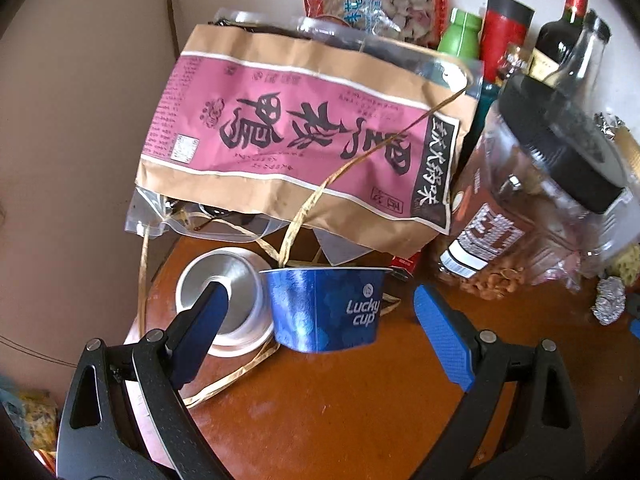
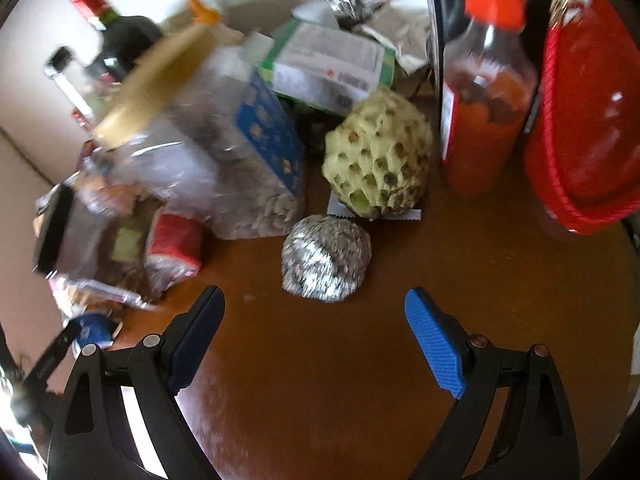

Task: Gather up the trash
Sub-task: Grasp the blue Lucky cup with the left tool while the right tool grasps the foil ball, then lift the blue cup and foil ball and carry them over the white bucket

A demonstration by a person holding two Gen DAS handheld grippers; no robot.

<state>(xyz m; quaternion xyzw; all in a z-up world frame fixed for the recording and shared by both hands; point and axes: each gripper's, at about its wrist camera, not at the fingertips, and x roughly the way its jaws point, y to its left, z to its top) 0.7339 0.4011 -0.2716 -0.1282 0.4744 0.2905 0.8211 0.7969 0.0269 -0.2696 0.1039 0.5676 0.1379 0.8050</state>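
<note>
A cluttered brown desk carries the trash and much else: in the left wrist view, a blue paper cup marked "Lucky cup" stands near the desk's edge, touching a silver metal lid to its left, with straw-coloured ribbon trailing out of it and looping over the desk. Right behind the cup leans a large brown-and-pink paper bag, and beside that a clear plastic jar with a black cap lies tilted over spilled nuts, bottles crowding the wall beyond. The left gripper hangs over the cup with its jaws spread wide, the cup between them but untouched. In the right wrist view, a crumpled foil ball sits on bare desk just ahead of the right gripper, whose jaws are likewise wide and empty. Behind the ball stand a green custard apple, a sauce bottle with an orange cap and a red basket; what appears to be bagged snacks lies blurred to the left.
</note>
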